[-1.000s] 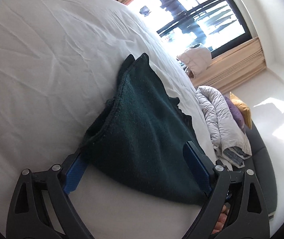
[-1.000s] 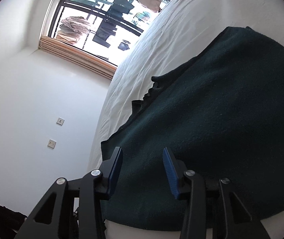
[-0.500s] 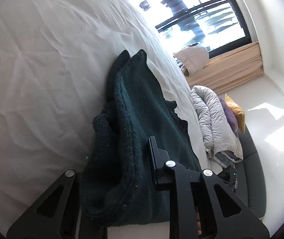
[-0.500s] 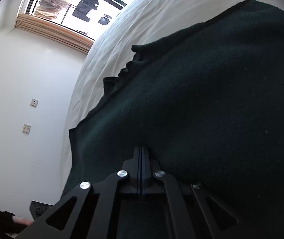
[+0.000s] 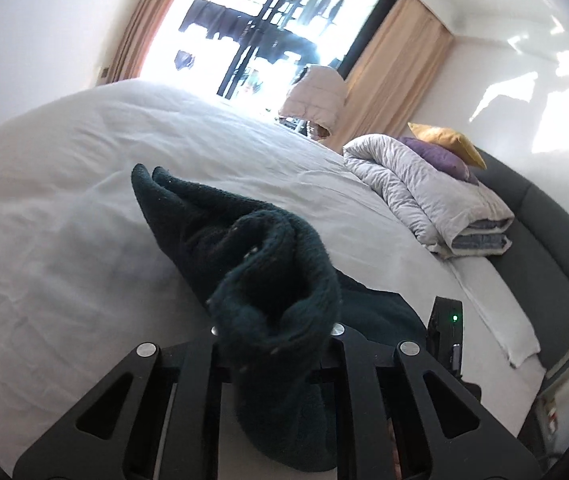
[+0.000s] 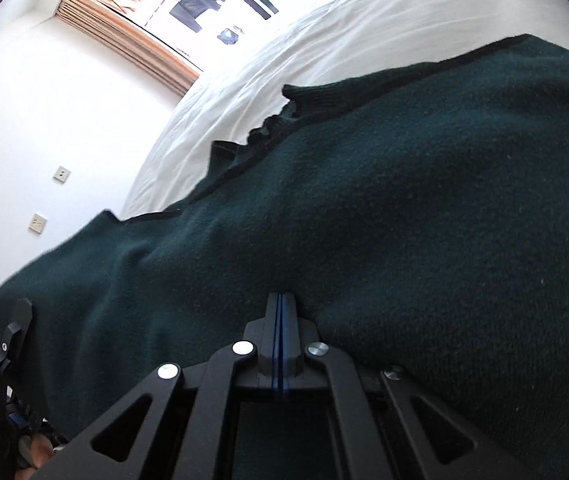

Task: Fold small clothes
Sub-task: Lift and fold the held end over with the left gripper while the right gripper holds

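A dark green knit sweater (image 5: 212,232) lies on the white bed sheet (image 5: 64,200). My left gripper (image 5: 276,320) holds a bunched fold of it raised off the bed. Its jaws are closing with the thick fabric pinched between them and hiding the pads. In the right wrist view the sweater (image 6: 404,200) fills most of the picture. My right gripper (image 6: 280,300) is shut low at the sweater's near edge, blue pads pressed together, and the knit puckers around the tips. The bed sheet (image 6: 364,20) shows beyond it.
A folded grey duvet (image 5: 424,192) with a purple pillow (image 5: 436,156) and a yellow pillow (image 5: 448,140) lies at the right by the dark padded headboard (image 5: 544,232). A pale jacket (image 5: 316,96) stands before the bright window. A white wall (image 6: 44,120) lies beyond the bed.
My left gripper went from wide open around the sweater's corner to closed on it, then rose and rolled, lifting the fold. My right gripper shut on the near edge.
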The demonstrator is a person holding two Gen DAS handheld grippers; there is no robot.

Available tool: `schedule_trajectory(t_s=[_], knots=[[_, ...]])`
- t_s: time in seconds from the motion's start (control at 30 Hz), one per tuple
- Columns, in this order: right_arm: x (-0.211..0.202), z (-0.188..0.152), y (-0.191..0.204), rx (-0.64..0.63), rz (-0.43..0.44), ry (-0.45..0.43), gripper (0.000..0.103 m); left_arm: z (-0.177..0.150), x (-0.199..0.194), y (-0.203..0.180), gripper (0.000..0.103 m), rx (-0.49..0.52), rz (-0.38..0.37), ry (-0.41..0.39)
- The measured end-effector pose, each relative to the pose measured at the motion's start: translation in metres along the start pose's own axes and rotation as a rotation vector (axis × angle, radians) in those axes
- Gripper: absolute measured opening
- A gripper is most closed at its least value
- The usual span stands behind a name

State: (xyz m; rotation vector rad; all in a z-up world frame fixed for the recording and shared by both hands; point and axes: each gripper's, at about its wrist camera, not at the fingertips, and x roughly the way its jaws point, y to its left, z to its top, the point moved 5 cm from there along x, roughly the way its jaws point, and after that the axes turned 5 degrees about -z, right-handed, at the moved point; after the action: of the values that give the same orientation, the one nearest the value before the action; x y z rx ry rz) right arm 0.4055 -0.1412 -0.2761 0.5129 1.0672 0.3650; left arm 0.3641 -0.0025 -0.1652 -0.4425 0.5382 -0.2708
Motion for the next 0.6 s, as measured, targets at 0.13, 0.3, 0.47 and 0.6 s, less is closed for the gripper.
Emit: schedule_trajectory(t_s=[0.13, 0.3, 0.47, 0.6], knots=[[-0.044, 0.020, -0.015, 0.113, 0.221, -0.060, 0.055, 0.005, 0.016, -0.060, 0.013, 0.191, -0.031, 0.020], [-0.076, 0.050, -0.046, 0.198, 0.409, -0.029, 0.073, -0.036, 0.067, -0.130, 0.013, 0.412, -0.029, 0.136], [-0.063, 0.057, -0.062, 0.212, 0.443, 0.070, 0.078, -0.097, 0.100, -0.157, 0.010, 0.579, 0.020, 0.225], [-0.042, 0.060, -0.053, 0.167, 0.430, 0.154, 0.078, -0.120, 0.105, -0.162, 0.010, 0.666, 0.030, 0.232]])
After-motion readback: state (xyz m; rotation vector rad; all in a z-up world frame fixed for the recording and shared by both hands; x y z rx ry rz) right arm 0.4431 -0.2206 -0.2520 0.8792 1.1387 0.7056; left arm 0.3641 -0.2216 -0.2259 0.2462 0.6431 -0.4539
